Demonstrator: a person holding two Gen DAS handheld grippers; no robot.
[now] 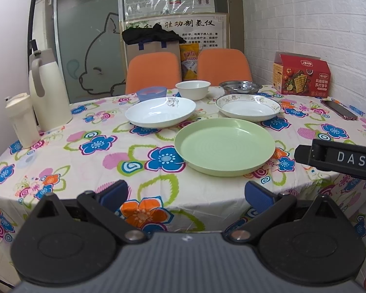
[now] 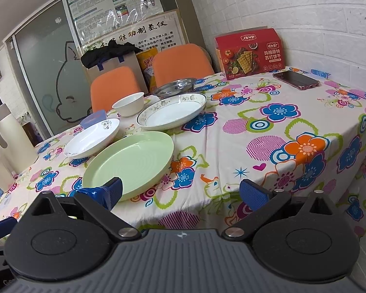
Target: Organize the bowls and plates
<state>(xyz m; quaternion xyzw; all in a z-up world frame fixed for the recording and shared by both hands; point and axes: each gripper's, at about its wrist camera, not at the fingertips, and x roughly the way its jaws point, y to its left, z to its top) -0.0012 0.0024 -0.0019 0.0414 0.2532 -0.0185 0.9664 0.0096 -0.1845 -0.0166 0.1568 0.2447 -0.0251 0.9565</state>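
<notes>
A green plate [image 1: 224, 145] [image 2: 129, 164] lies nearest on the flowered tablecloth. Behind it sit a plain white plate [image 1: 159, 114] [image 2: 91, 138] on the left and a white plate with a flowered rim [image 1: 247, 107] [image 2: 172, 113] on the right. Farther back stand a blue bowl [image 1: 151, 92] [image 2: 94, 119], a white bowl [image 1: 193, 89] [image 2: 128, 106] and a steel bowl [image 1: 240, 86] [image 2: 174, 86]. My left gripper [image 1: 186, 194] is open, short of the table edge. My right gripper [image 2: 183, 193] is open too, its left fingertip beside the green plate's near rim.
A cream thermos jug [image 1: 47, 90] and a white cup [image 1: 22, 119] stand at the table's left. A red cracker box [image 1: 301, 75] [image 2: 251, 53] and a phone [image 1: 339, 109] [image 2: 296, 79] sit by the brick wall. Two orange chairs [image 1: 153, 70] are behind.
</notes>
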